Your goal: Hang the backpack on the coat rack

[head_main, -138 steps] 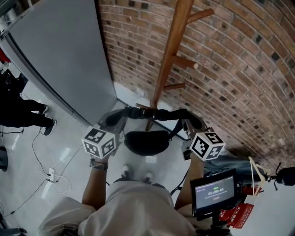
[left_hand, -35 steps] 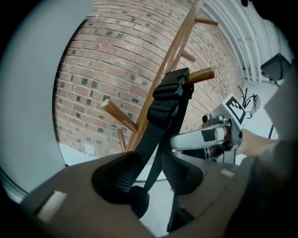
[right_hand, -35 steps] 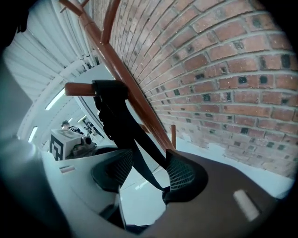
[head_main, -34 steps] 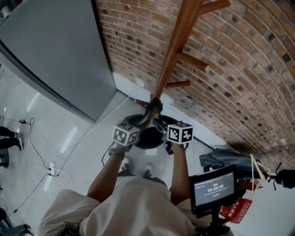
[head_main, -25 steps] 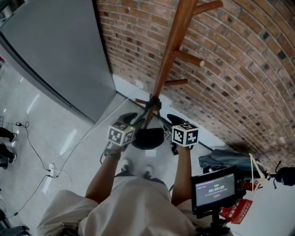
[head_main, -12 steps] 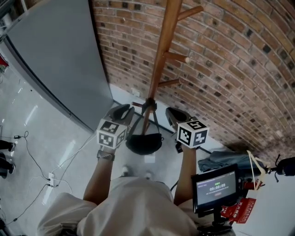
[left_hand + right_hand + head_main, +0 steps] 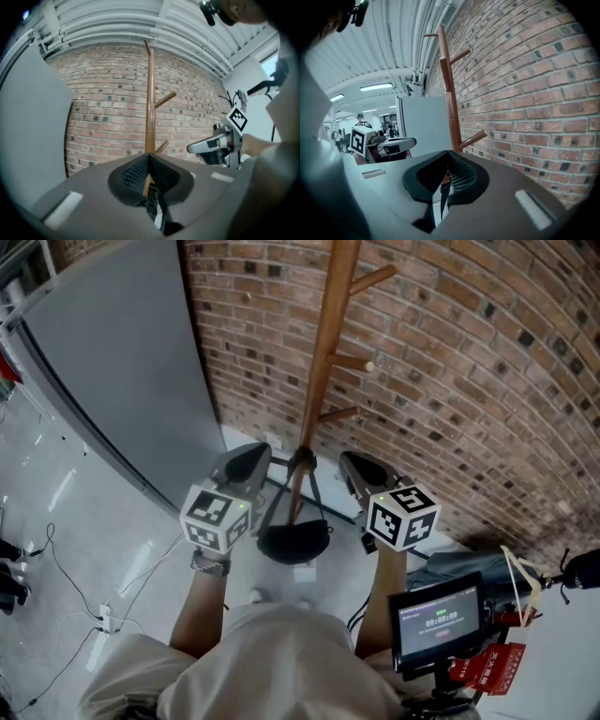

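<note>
The black backpack [image 7: 293, 542] hangs by its top loop [image 7: 302, 457] low on the wooden coat rack [image 7: 323, 352], against the brick wall. My left gripper [image 7: 242, 463] is raised to the left of the loop and my right gripper [image 7: 361, 470] to its right. Both are clear of the bag. In the left gripper view the jaws meet at the tip [image 7: 148, 155], shut and empty, with the rack pole [image 7: 150, 103] straight ahead and a strap with a buckle [image 7: 153, 206] below. In the right gripper view the right gripper [image 7: 448, 152] is likewise shut on nothing.
A grey panel [image 7: 112, 362] stands left of the rack and a brick wall [image 7: 469, 362] runs behind it. Upper pegs [image 7: 352, 362] jut right. A dark cloth heap [image 7: 459, 563] lies on the floor at right, cables [image 7: 103, 615] at left. A small screen [image 7: 439, 620] sits by my right arm.
Both grippers have let go of the backpack, drawn apart, risen and shut. The bag, earlier held between them by its straps, now hangs from the rack by itself.
</note>
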### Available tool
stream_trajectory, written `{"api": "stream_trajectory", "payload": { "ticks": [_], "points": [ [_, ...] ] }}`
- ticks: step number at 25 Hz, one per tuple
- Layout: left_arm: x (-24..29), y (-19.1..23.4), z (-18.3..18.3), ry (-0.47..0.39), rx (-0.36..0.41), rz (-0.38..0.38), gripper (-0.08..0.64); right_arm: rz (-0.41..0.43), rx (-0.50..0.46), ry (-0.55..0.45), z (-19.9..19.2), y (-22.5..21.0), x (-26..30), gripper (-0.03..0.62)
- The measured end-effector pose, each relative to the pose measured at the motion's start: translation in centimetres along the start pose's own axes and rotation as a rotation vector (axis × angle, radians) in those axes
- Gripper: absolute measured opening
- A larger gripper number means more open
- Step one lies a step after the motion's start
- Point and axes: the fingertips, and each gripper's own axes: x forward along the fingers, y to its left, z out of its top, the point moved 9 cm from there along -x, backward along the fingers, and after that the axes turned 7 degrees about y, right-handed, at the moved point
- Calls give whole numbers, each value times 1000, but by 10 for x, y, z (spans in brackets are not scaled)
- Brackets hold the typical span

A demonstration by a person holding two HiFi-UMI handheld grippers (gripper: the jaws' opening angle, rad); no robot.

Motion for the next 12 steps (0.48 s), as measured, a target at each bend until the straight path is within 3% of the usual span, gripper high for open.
{"api": "stream_trajectory", "payload": {
  "ticks": [5,12],
  "points": [
    [-9,-10,27,-21,98,-31,0,3,-43,-58,17,11,-13,3],
    [-25,-19,55,-64,183,-17,0,11,-100,-128,38,25,-31,1]
  ]
}}
